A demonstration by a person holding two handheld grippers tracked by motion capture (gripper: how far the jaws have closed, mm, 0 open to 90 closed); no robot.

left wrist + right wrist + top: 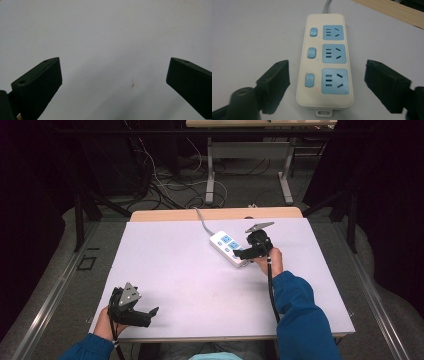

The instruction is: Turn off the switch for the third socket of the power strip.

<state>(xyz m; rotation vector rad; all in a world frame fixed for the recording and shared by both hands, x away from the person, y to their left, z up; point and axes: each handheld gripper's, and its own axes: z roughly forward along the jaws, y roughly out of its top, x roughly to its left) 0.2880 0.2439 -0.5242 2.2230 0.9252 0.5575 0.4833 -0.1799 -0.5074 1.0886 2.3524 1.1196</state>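
A cream power strip (229, 248) with three blue sockets and three blue switches lies flat right of centre on the white table top (200, 285). In the right gripper view the power strip (325, 60) runs away from the camera, and my right gripper (327, 68) straddles its near end. The jaws stand on either side with a gap to each side of the casing. From above, my right gripper (240, 254) sits at the strip's near right end. My left gripper (148, 315) rests open at the front left corner, and my left gripper (113, 65) has only bare table between its jaws.
The strip's grey cable (201, 220) runs off the table's far wooden edge (165, 215). A small brown speck (132, 85) marks the table surface near the left gripper. Beyond the table are desk legs and loose cables on the floor (170, 185).
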